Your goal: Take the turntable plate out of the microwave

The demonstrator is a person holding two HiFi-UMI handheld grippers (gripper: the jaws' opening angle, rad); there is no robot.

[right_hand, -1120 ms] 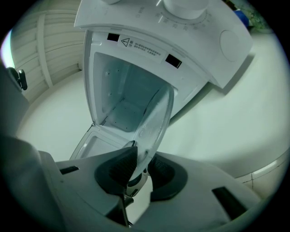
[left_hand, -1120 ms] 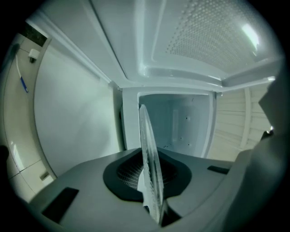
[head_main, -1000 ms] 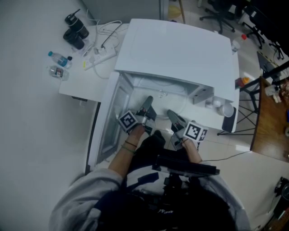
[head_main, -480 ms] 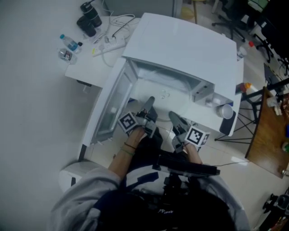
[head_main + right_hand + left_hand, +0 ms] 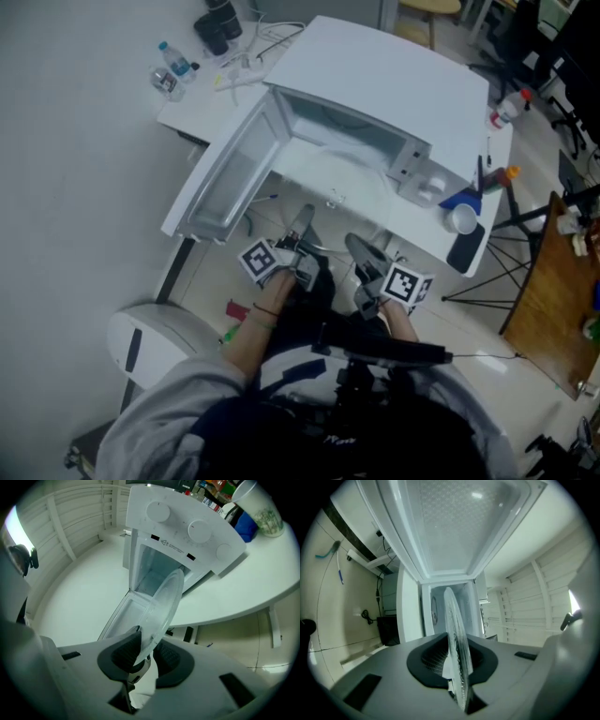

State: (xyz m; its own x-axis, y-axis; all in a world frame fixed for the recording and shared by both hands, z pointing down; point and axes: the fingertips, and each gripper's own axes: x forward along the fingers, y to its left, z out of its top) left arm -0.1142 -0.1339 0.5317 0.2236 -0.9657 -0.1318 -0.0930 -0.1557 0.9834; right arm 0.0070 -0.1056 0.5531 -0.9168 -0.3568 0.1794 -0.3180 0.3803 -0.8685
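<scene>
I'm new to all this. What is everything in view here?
microwave: one, white, centre, door open to the left
plate: one, clear glass, in front of the microwave, between both grippers
water bottle: one, clear, blue cap, far left
cables: a few, white, beside the water bottle
cup: one, white, right of the microwave
red-capped bottle: one, white, far right
bin: one, white, lower left
left gripper: one, grey, shut on the plate
right gripper: one, grey, jaws opening, plate between them
</scene>
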